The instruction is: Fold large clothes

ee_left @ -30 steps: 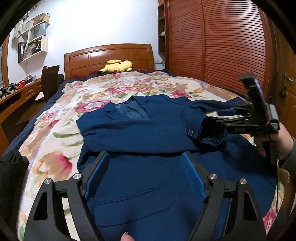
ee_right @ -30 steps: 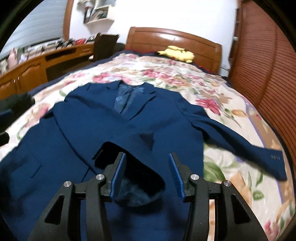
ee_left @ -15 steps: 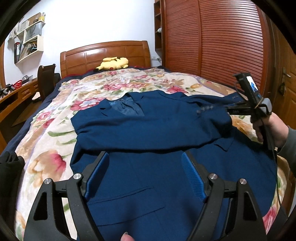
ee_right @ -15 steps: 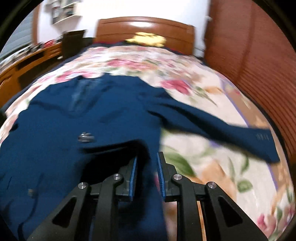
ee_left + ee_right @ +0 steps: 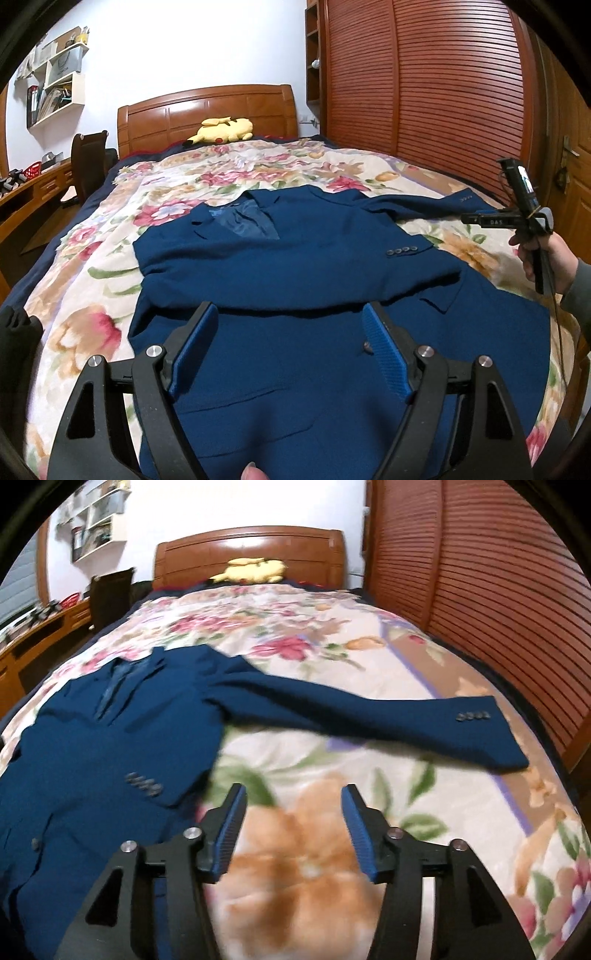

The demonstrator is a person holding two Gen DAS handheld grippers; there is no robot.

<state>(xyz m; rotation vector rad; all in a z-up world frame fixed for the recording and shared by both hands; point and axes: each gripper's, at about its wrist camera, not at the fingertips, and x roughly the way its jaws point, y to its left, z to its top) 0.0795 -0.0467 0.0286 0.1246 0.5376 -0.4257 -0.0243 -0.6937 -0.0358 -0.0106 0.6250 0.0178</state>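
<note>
The left tool (image 5: 288,350) hung with its blue pads (image 5: 194,347) spread wide and nothing clamped between them, poised over the lower front of the navy blazer (image 5: 295,280). The right tool (image 5: 291,830) had no cloth in it; its jaws were opening above bare floral quilt (image 5: 369,686), just beside the blazer's edge.

The blazer lay face up on the bed, collar toward the wooden headboard (image 5: 207,110), its paler blue lining showing at the open neck. One sleeve (image 5: 332,266) was folded across the chest, its cuff with four grey buttons (image 5: 402,252) resting near the far side of the body. The other sleeve (image 5: 369,720) stretched straight out over the quilt toward the slatted wardrobe doors (image 5: 498,590), its buttoned cuff lying flat. A pocket flap and a front button showed on the lower panels.

In the left wrist view, the person's right hand (image 5: 550,262) gripped its tool's handle at the bed's side, a grey sleeve at the wrist, the tool pointing inward over the outstretched cuff. A fingertip (image 5: 253,472) showed at the bottom edge. A yellow plush toy (image 5: 221,131) sat by the headboard.
</note>
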